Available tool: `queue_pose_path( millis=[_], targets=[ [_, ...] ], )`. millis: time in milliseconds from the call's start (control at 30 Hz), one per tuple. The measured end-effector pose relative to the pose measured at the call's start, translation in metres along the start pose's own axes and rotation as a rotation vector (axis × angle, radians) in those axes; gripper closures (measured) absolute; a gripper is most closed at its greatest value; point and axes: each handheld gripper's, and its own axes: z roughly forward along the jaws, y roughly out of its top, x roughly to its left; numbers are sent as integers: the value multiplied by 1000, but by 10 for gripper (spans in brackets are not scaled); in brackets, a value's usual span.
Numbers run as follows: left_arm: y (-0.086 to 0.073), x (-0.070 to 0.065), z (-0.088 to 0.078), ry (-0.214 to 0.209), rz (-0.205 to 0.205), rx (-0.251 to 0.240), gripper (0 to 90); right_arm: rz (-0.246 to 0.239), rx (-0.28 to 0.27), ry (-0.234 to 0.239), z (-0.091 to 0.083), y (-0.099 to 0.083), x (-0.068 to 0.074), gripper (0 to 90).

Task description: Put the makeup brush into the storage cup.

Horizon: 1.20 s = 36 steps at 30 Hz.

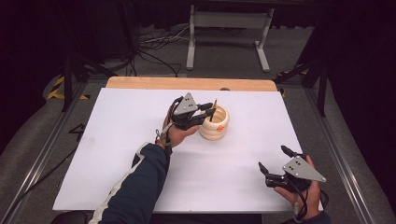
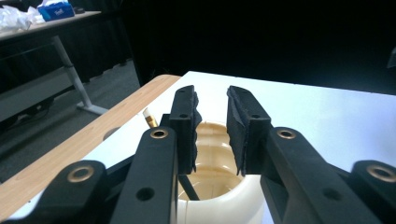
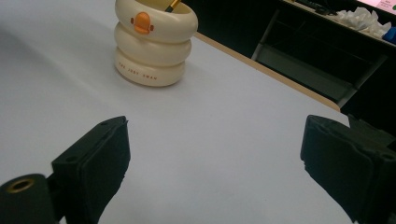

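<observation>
The cream holder [image 1: 215, 123] stands upright on the white surface [image 1: 116, 140], a little beyond its middle and toward the far wooden edge. There is one holder, built of three stacked rounded rings, with one orange mark on its top ring and a line of small lettering on its bottom ring, both plain in the right gripper view [image 3: 152, 41]. One pen [image 1: 213, 111] with a dark shaft and a gold band leans inside it, its tip rising above the rim; in the left gripper view the pen's pale tip and gold band [image 2: 149, 119] show just left of the near jaw, and the dark shaft runs down into the holder's hollow [image 2: 210, 158].

One surface carries everything: a white sheet over a wooden top, whose bare strip shows along the far side. Behind it on the floor stands one pale frame with two legs [image 1: 229, 32].

Two grippers are in play. The left gripper [image 1: 208, 111] hangs over the holder's near-left rim, just above the opening, its two jaws parted by a narrow gap with nothing pressed between the pads; the pen lies outside them, so they are released. The right gripper [image 1: 273, 158] rests near the surface's near right corner, well apart from the holder, its two jaws spread wide and holding nothing, with bare white sheet between them [image 3: 215, 154].
</observation>
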Motion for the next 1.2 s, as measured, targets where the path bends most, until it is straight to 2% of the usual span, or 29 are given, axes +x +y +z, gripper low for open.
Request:
queue_pose_path(
  millis=[200, 233, 367, 500, 633, 700, 767, 900, 1000, 1200],
  targets=[
    [8, -5, -10, 23, 41, 2, 657, -1, 1, 1, 0, 0, 0, 88],
    [10, -7, -12, 33, 48, 1, 616, -1, 2, 1, 0, 0, 0, 88],
    [13, -11, -15, 33, 42, -5, 570, 1, 0, -1, 0, 0, 0, 88],
    [17, -17, -18, 46, 59, 2, 452, -4, 1, 2, -1, 0, 1, 88],
    [21, -22, -28, 98, 78, -16, 325, -4, 0, 1, -1, 0, 0, 87],
    [22, -22, -32, 88, 76, -20, 284, -5, 0, 0, -1, 0, 0, 88],
    [23, -24, -37, 100, 84, -17, 253, -4, 0, 1, -1, 0, 1, 88],
    [21, -25, -44, 111, 72, -17, 202, -7, 3, 2, 0, 0, 1, 87],
    [19, -26, -48, 122, 88, -5, 158, -10, 3, 5, 0, 1, 2, 87],
    [16, -24, -56, 128, 67, 3, 88, -16, 9, 4, 0, 0, 2, 87]
  ],
)
